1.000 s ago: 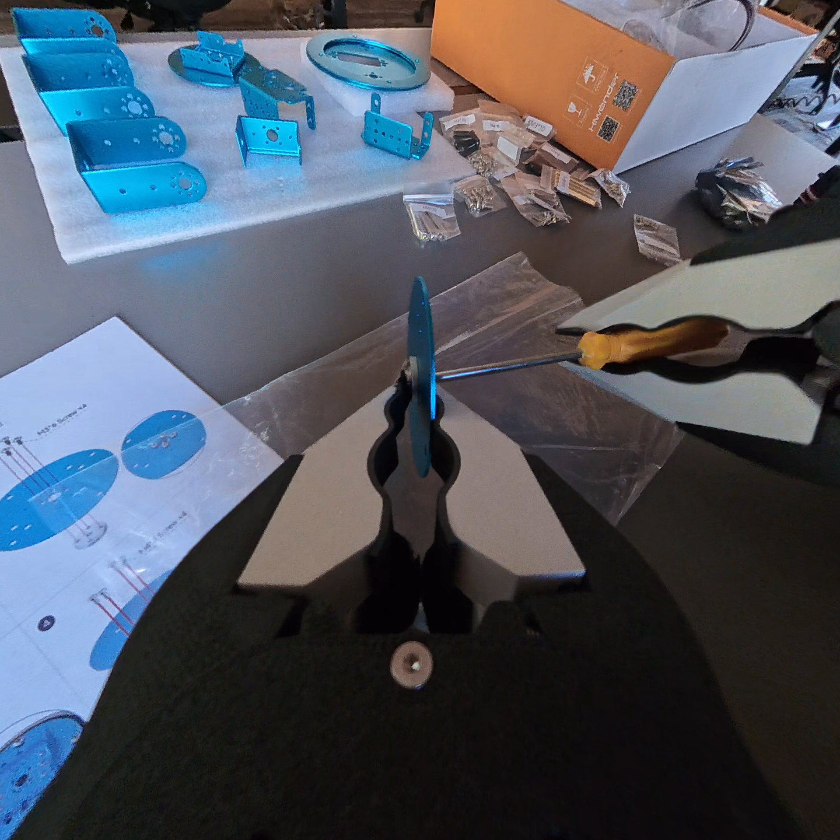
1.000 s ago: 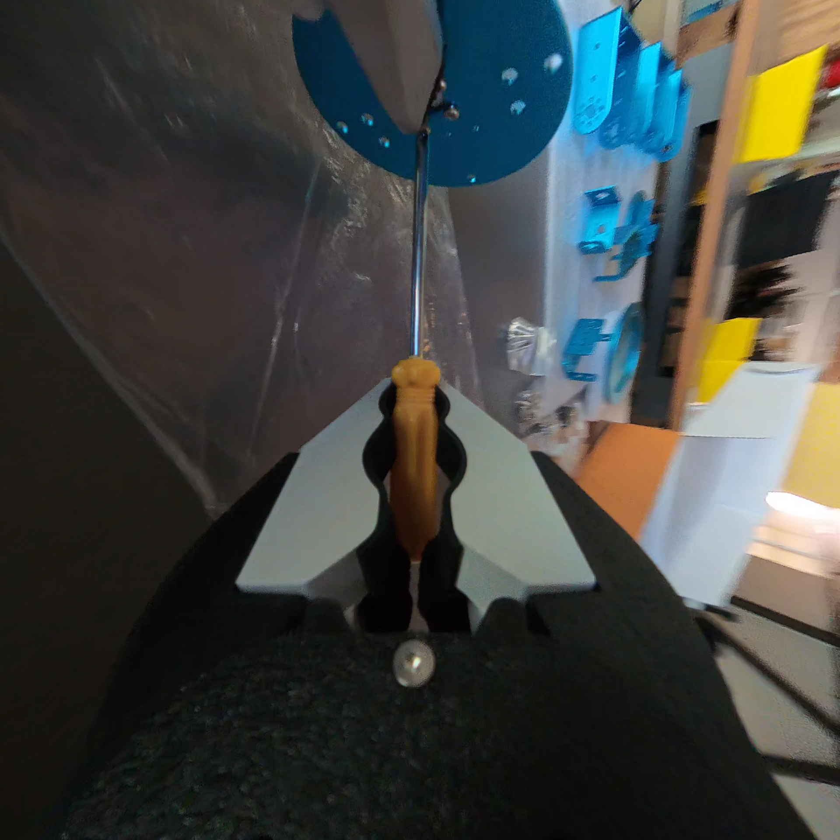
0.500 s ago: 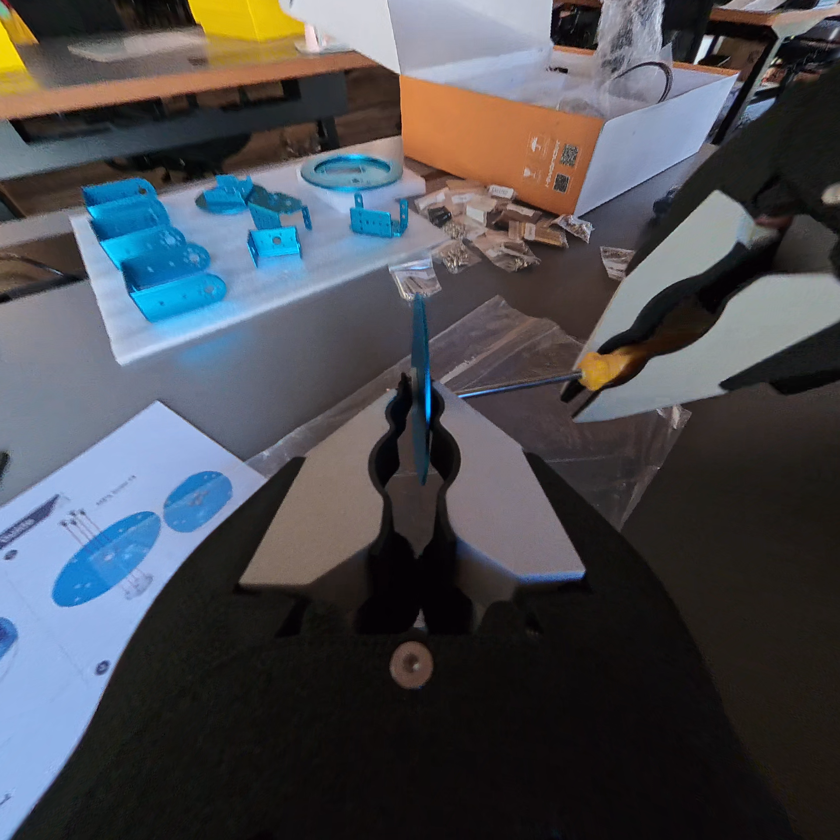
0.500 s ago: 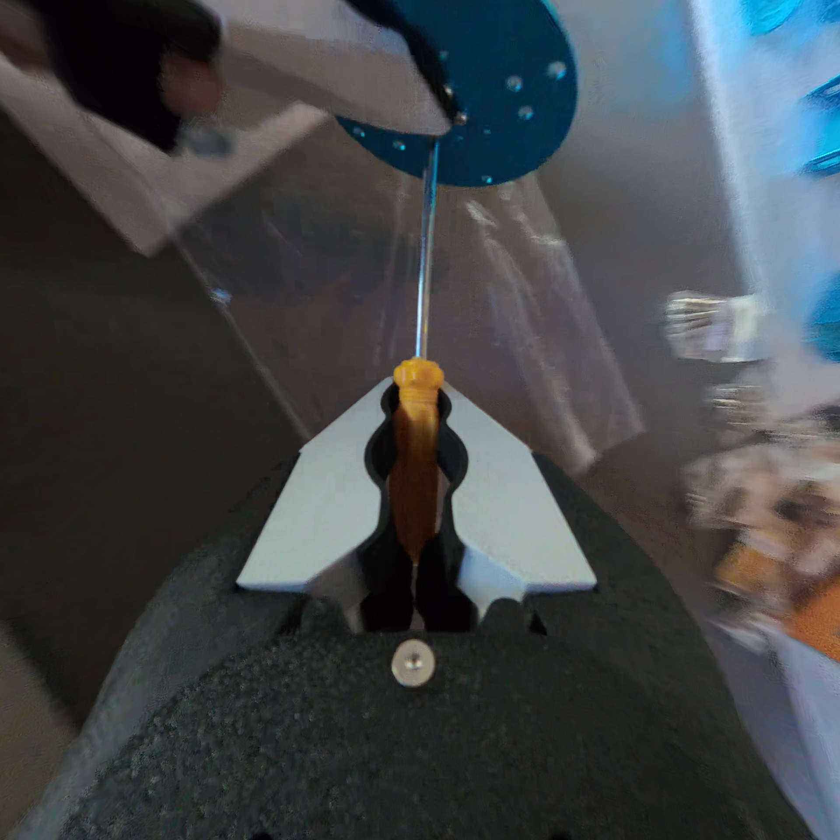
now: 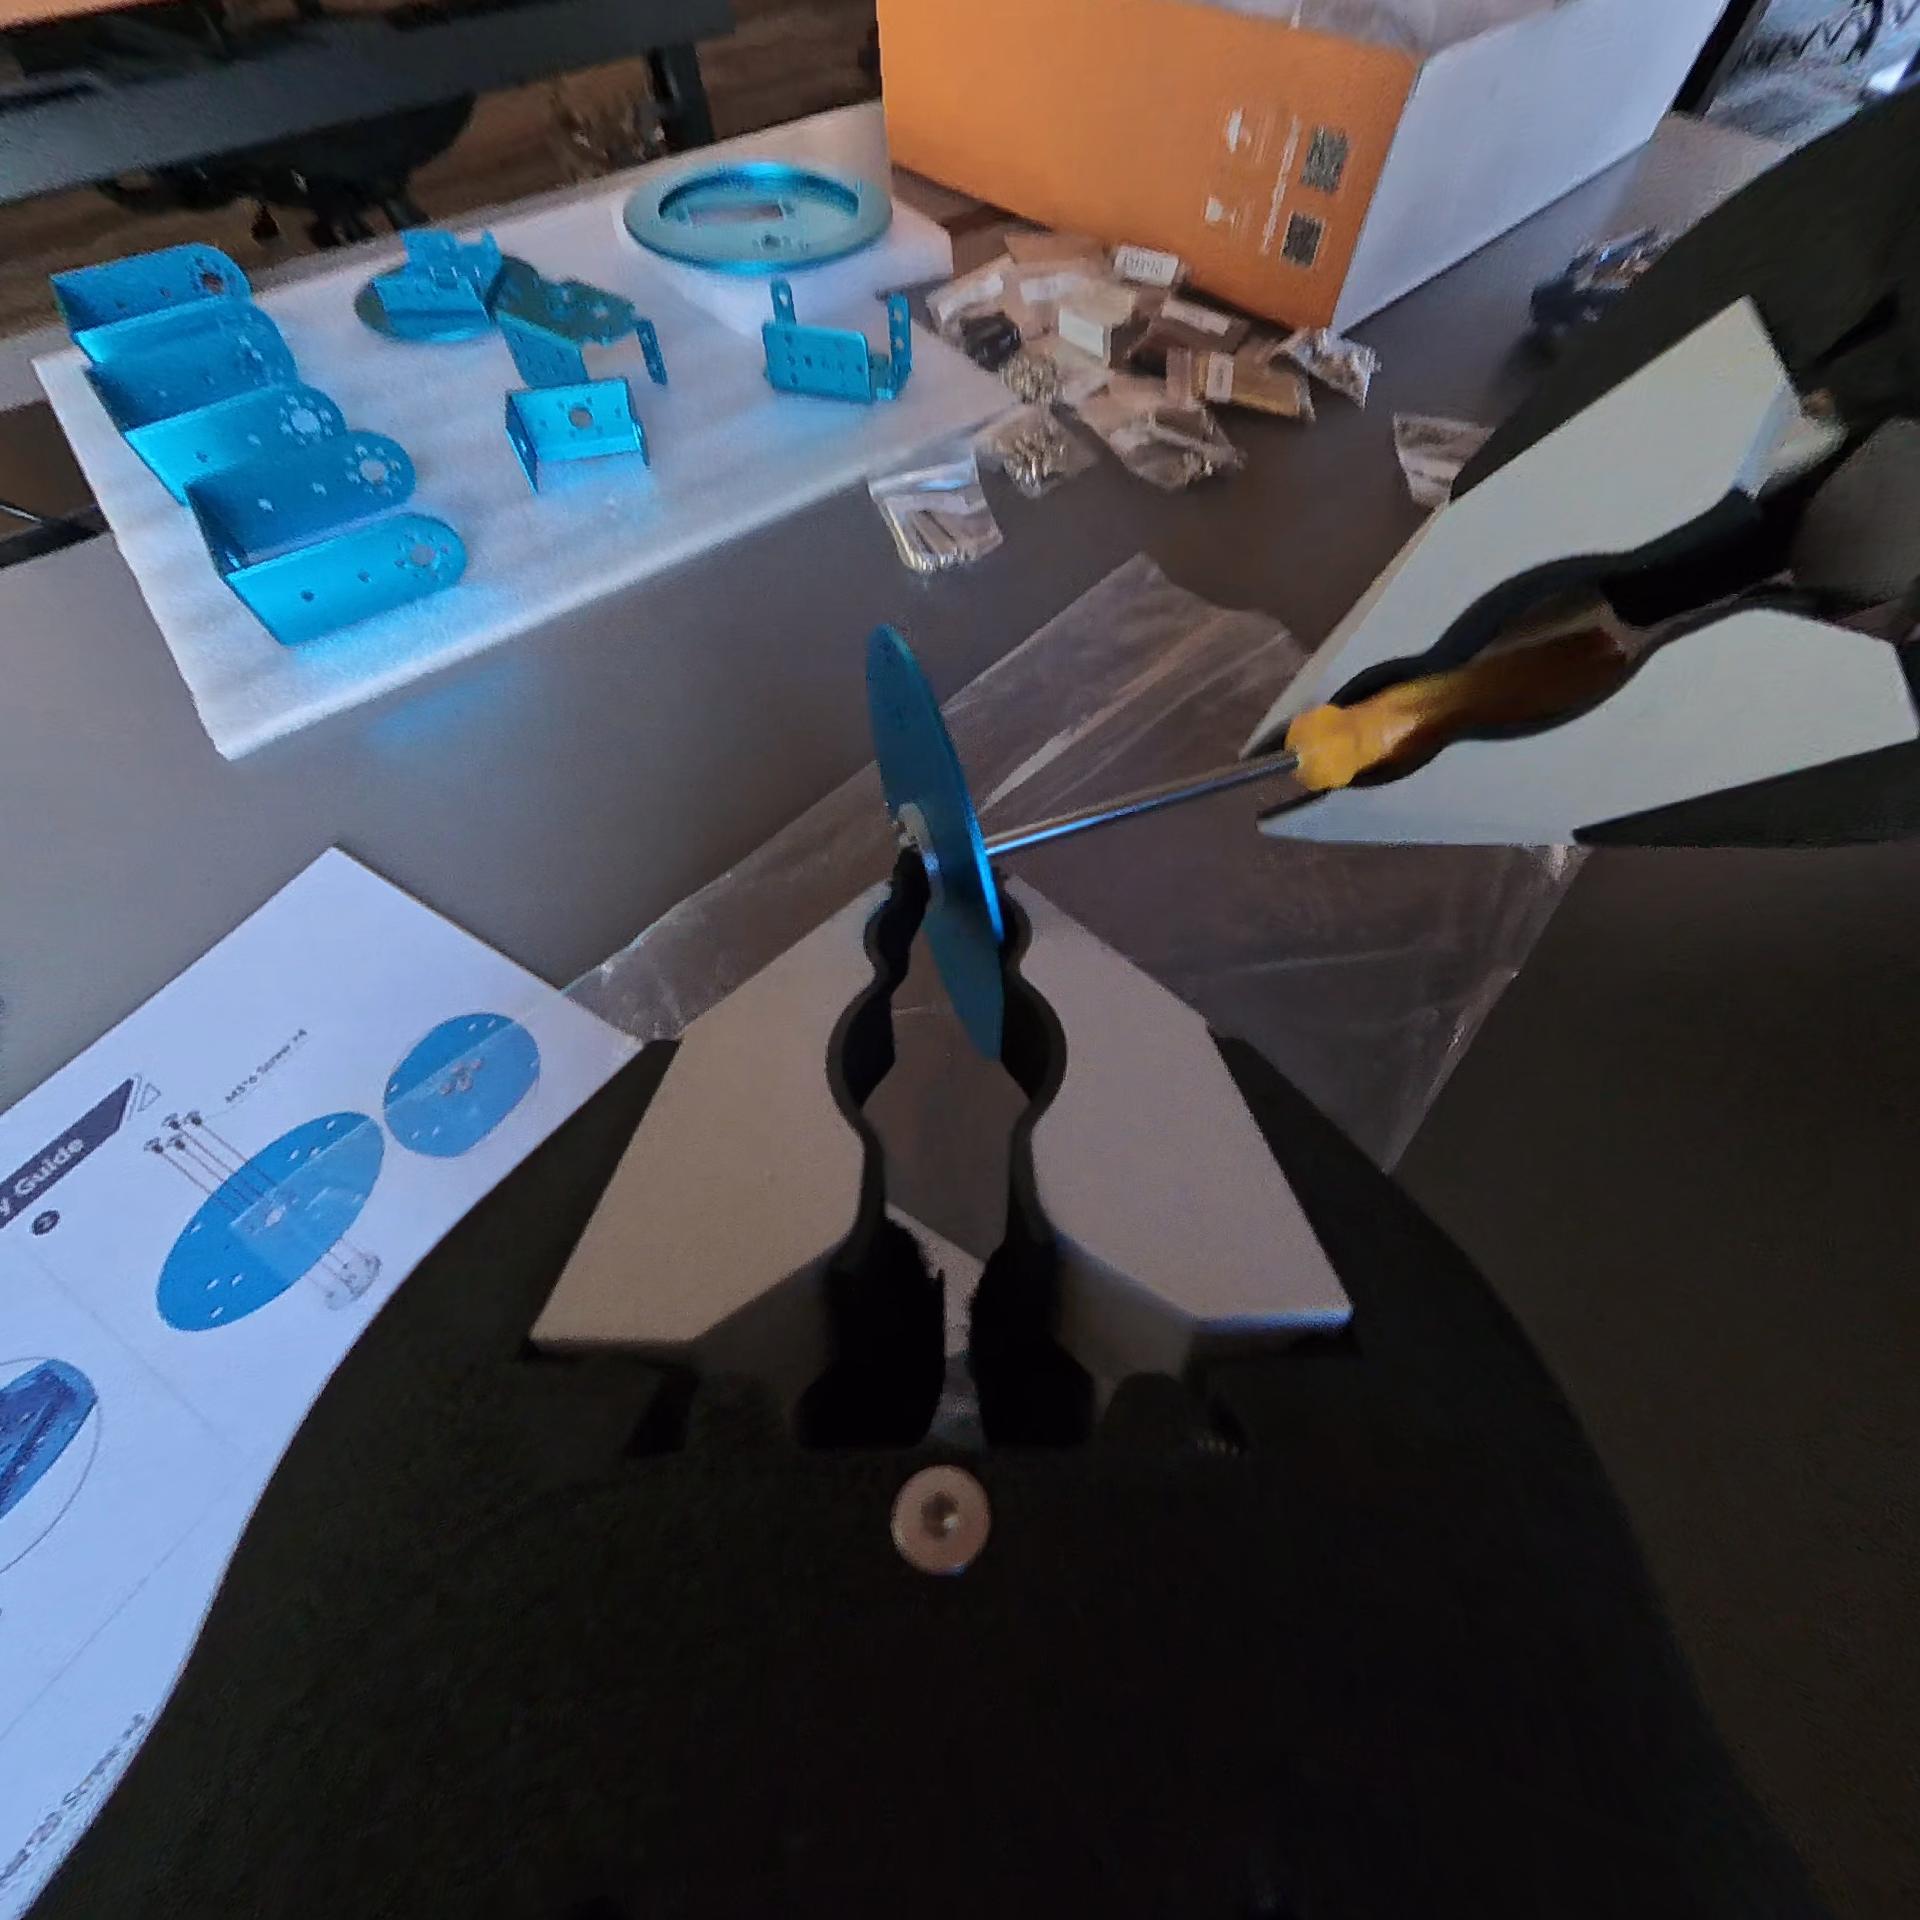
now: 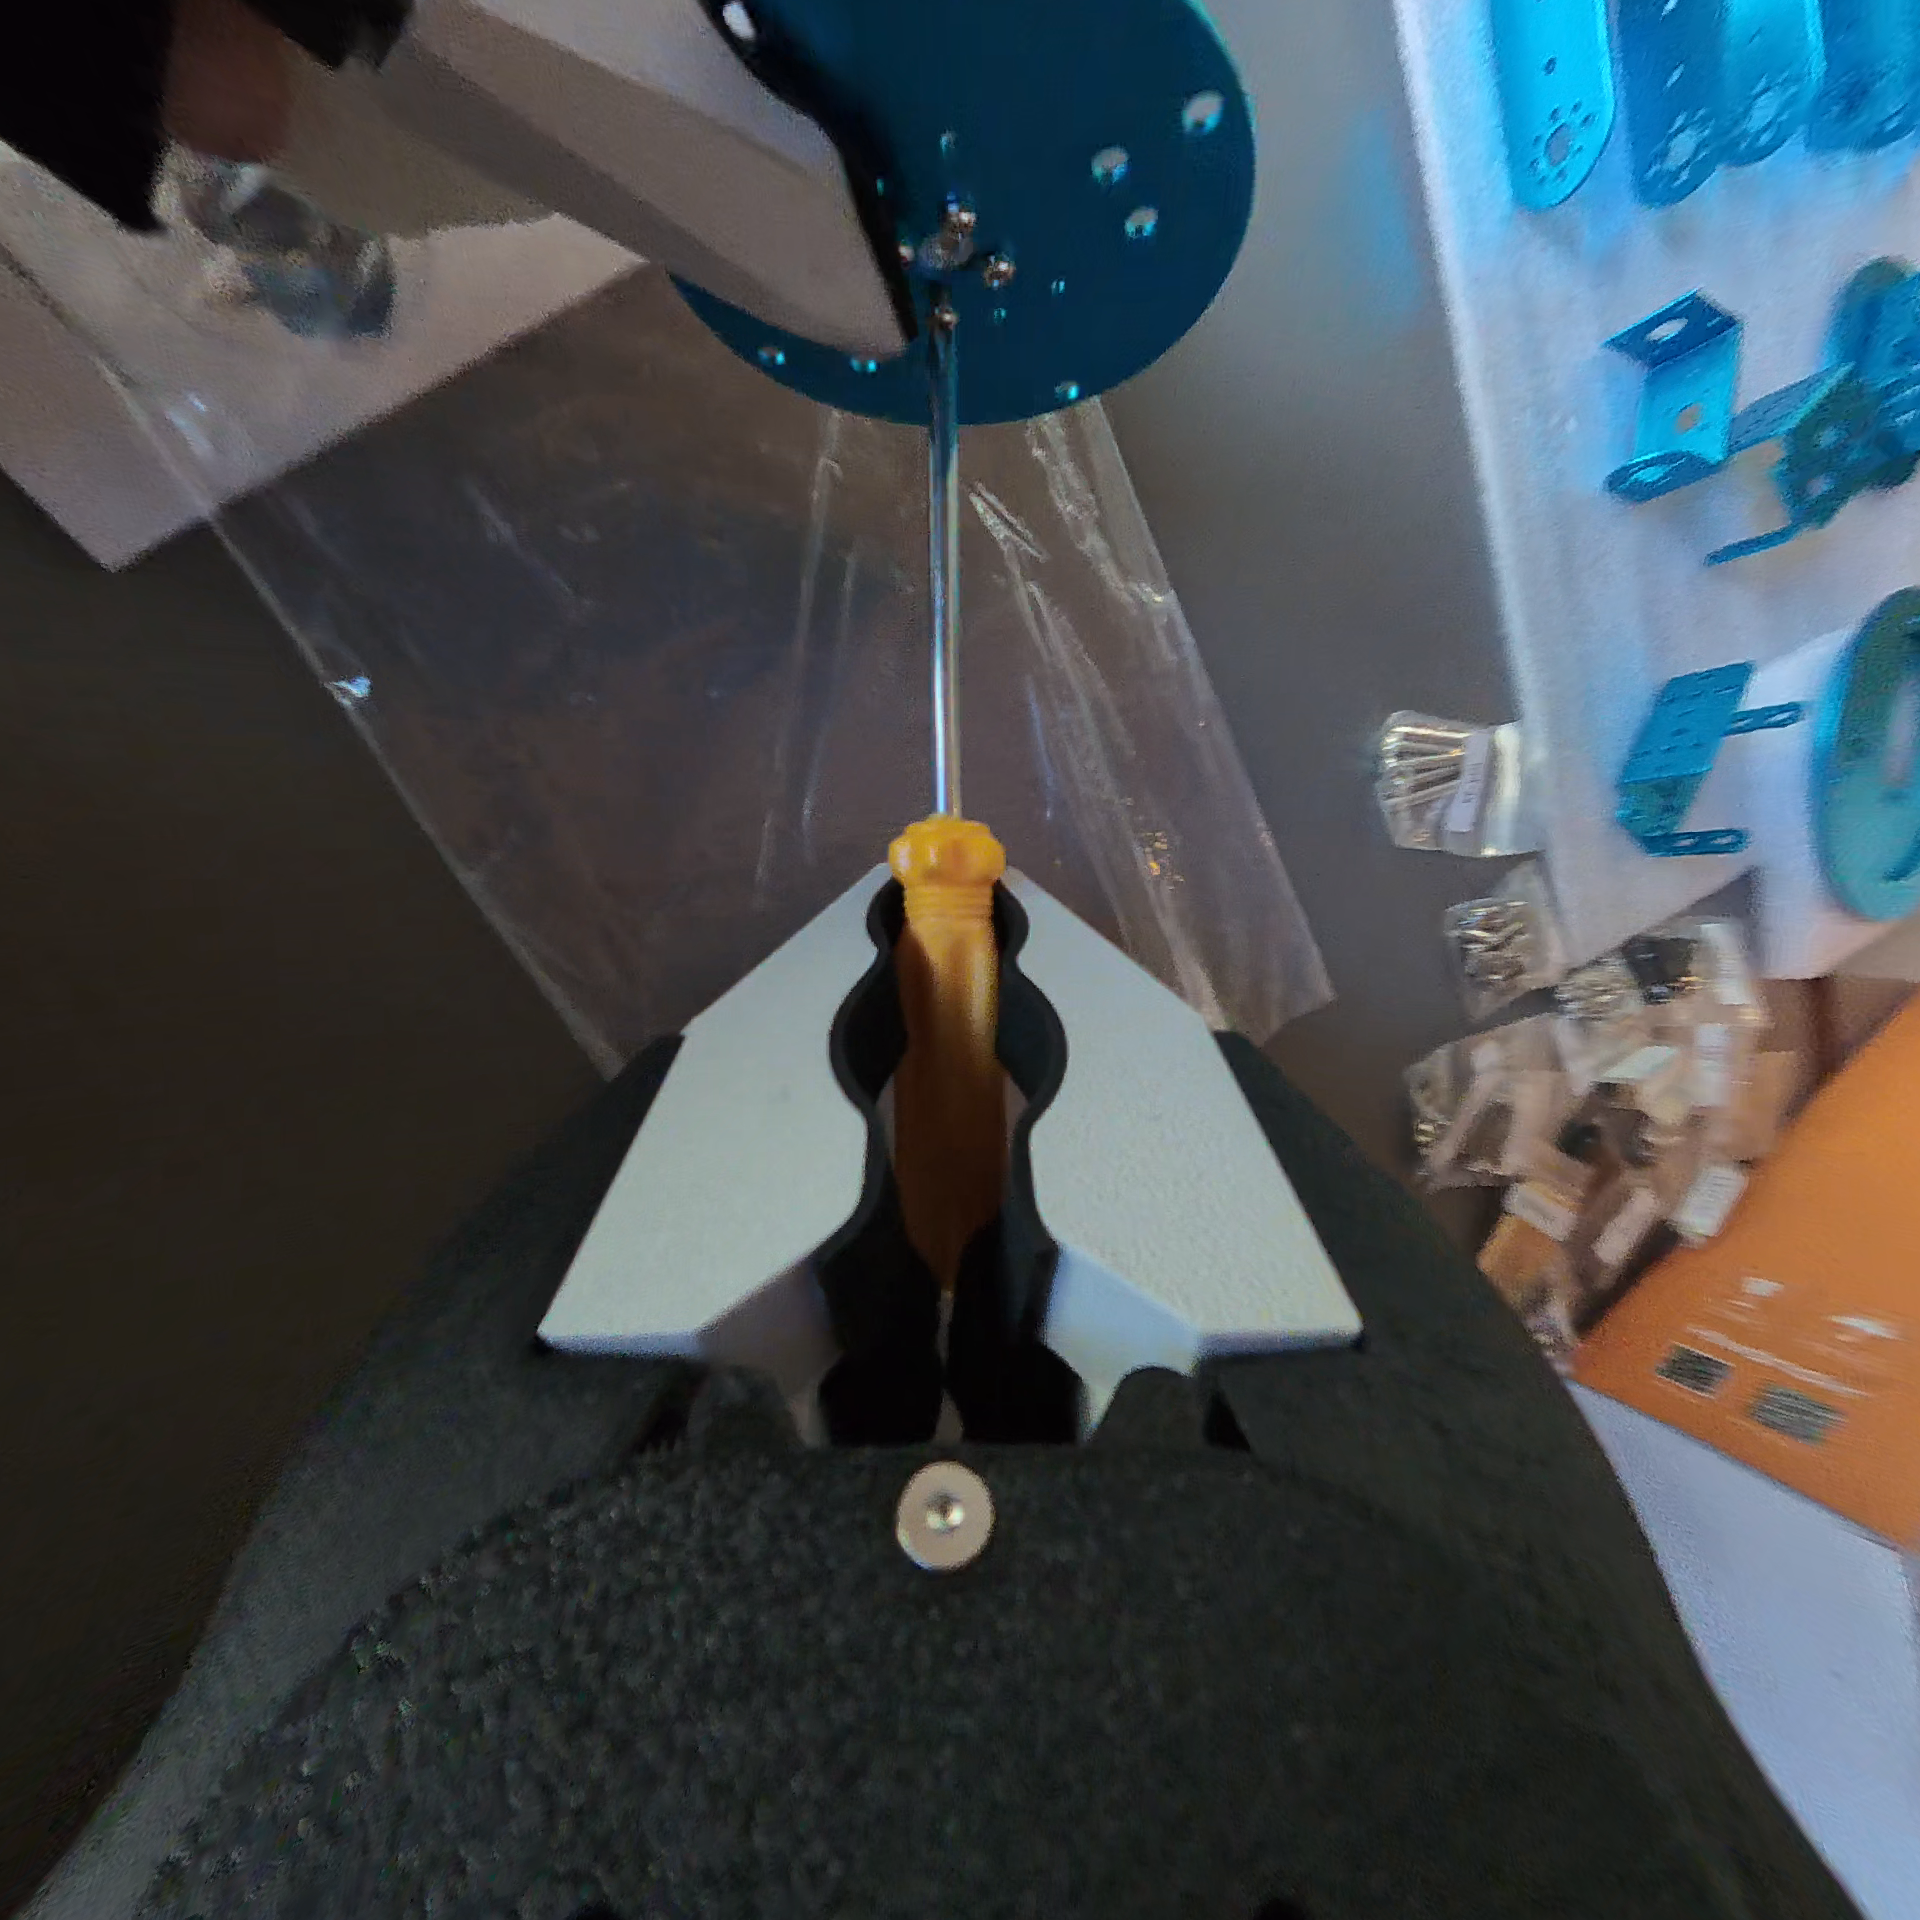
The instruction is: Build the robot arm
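My left gripper [image 5: 951,920] is shut on a round blue disc [image 5: 930,831] and holds it edge-on, slightly tilted, above a clear plastic bag [image 5: 1195,935]. My right gripper [image 6: 945,894] is shut on the amber handle of a screwdriver [image 6: 945,1039]. Its steel shaft [image 6: 943,571] runs straight ahead, and the tip sits on a small screw near the middle of the disc [image 6: 1091,208]. The right gripper [image 5: 1278,769] comes in from the right in the left wrist view. A finger of the left gripper [image 6: 675,177] covers part of the disc in the right wrist view.
A white foam sheet [image 5: 675,520] at the back left carries several blue brackets [image 5: 312,499] and a blue ring [image 5: 756,220]. Small bags of screws [image 5: 1122,353] lie before an orange and white box [image 5: 1143,135]. A printed sheet [image 5: 260,1195] lies at the left. The left gripper's tips are roughly 9 cm from the right gripper's.
The right gripper has rolled with the screwdriver, tip still at the disc's middle. The left gripper rose, then dipped again, and the disc now leans slightly in its jaws.
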`<state>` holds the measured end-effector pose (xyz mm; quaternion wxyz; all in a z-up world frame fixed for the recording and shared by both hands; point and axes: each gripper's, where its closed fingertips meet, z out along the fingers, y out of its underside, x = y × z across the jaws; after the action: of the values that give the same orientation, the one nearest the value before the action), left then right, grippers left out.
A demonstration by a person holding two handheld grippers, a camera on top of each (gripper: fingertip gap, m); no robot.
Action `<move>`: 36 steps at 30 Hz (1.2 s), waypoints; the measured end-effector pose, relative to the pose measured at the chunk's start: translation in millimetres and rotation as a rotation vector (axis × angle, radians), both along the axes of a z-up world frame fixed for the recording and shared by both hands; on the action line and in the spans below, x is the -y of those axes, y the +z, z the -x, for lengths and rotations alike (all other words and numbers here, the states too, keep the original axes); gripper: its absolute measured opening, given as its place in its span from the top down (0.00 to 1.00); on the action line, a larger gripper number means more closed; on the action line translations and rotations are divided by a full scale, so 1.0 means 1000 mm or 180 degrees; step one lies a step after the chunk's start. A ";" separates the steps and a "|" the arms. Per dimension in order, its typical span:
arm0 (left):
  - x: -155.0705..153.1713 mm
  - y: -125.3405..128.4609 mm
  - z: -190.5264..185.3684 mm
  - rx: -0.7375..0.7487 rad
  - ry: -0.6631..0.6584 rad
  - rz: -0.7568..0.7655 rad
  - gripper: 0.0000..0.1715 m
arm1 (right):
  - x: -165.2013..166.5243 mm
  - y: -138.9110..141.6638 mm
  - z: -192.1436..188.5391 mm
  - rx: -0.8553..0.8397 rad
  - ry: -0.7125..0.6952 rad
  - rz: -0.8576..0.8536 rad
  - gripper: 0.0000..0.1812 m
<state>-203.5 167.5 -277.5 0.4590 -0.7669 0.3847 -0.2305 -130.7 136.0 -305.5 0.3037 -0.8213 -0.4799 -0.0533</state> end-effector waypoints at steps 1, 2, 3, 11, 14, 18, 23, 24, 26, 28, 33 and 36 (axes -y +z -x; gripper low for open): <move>0.000 -0.003 0.001 -0.0059 0.0005 0.0019 0.92 | -0.003 0.000 -0.001 0.0139 0.0025 -0.0099 0.94; -0.001 -0.006 0.002 -0.0090 0.0036 0.0017 0.92 | -0.005 0.000 -0.002 0.0249 0.0068 -0.0187 0.94; -0.002 -0.009 0.003 -0.0109 0.0069 0.0034 0.92 | -0.007 -0.001 -0.002 0.0320 0.0090 -0.0253 0.94; -0.010 -0.032 0.007 -0.0197 0.0286 0.0140 0.97 | -0.014 -0.008 -0.003 0.0747 0.0174 -0.0462 0.94; -0.009 -0.032 0.005 -0.0229 0.0236 0.0106 0.99 | -0.009 -0.013 0.001 0.0186 0.0070 0.0021 0.94; -0.008 -0.031 0.003 -0.0252 0.0186 0.0076 0.99 | -0.003 -0.016 0.005 -0.0554 -0.0061 0.0661 0.94; -0.009 -0.031 0.001 -0.0283 0.0197 0.0012 0.99 | 0.007 -0.022 0.013 -0.1424 -0.0217 0.1506 0.94; -0.009 -0.031 0.001 -0.0291 0.0193 0.0003 0.99 | 0.010 -0.022 0.015 -0.1583 -0.0244 0.1680 0.94; -0.009 -0.031 0.001 -0.0285 0.0188 0.0005 0.99 | 0.014 -0.022 0.019 -0.1905 -0.0276 0.2037 0.94; -0.009 -0.031 0.001 -0.0290 0.0183 -0.0007 0.99 | 0.018 -0.022 0.023 -0.2243 -0.0307 0.2471 0.94; -0.010 -0.031 0.000 -0.0299 0.0186 -0.0022 0.99 | 0.028 -0.007 0.033 -0.3371 -0.0475 0.3884 0.94; -0.010 -0.031 0.000 -0.0297 0.0187 -0.0022 0.99 | 0.030 0.003 0.036 -0.3785 -0.0549 0.4429 0.94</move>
<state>-203.9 177.8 -308.2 0.4497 -0.7863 0.3838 -0.1795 -166.7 105.6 -302.8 -0.0672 -0.7441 -0.1057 0.6562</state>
